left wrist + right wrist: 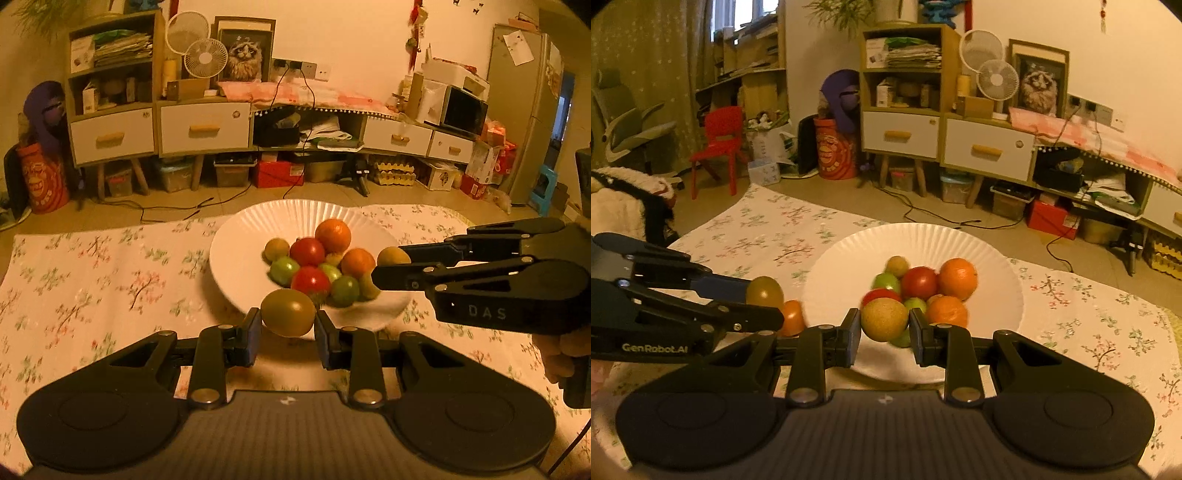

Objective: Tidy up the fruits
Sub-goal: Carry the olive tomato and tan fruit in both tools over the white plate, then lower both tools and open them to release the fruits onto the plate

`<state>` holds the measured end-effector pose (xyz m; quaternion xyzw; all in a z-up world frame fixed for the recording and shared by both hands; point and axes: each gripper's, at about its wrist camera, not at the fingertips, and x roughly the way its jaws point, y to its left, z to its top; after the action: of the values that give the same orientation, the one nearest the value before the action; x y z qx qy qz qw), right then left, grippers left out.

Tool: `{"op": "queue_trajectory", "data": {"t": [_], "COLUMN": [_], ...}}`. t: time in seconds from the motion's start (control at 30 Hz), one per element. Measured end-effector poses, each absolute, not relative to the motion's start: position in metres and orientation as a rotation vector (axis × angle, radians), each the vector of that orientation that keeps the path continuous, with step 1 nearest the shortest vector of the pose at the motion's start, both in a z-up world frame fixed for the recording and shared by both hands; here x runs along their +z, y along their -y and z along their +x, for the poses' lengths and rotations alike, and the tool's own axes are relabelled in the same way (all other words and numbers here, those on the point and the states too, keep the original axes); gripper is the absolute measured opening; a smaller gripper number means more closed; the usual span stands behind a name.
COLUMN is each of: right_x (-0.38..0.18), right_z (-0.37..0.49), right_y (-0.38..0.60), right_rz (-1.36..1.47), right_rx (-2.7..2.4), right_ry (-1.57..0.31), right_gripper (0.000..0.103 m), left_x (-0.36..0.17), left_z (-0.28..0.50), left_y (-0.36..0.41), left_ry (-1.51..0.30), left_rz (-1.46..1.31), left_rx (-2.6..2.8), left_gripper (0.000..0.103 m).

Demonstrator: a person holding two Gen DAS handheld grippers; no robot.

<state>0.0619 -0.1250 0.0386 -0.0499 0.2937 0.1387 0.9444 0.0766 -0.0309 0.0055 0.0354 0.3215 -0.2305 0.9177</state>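
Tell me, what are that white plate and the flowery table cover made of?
The white plate looks like matte paper: its rim is finely fluted like a disposable plate's. The flowery table cover could be cloth or printed vinyl: it lies flat and dull, with no visible weave.

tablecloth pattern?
White tablecloth printed with pink blossom branches and green leaves; clearest in the left wrist view.

Red, green and orange fruits (314, 266) heaped on white plate (240, 240).
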Motion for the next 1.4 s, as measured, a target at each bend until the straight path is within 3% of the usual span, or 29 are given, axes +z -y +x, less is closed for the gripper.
{"op": "queue_trajectory", "data": {"t": [0.4,1.17,1.4], "right_x": [0.028,0.016,0.020], "right_z": [0.099,0.121,0.118], "right_y": [0.153,0.166,0.163], "right_rz": [-0.059,-0.048,-0.082], "right_rx": [0.189,0.154,0.131], "right_ry": [-0.611,-0.646,-0.636], "right_gripper": [0.025,0.026,0.032], "left_x": [-0.007,-0.015,-0.009], "left_z": [0.120,0.132,0.125], "left_y": [0.047,0.045,0.045], "left_ry": [-0.690,-0.713,-0.695], "left_rz": [0.061,0.073,0.079], "left_rx": [-0.448,-0.449,-0.447], "left_gripper": [0.026,0.027,0.030]}}
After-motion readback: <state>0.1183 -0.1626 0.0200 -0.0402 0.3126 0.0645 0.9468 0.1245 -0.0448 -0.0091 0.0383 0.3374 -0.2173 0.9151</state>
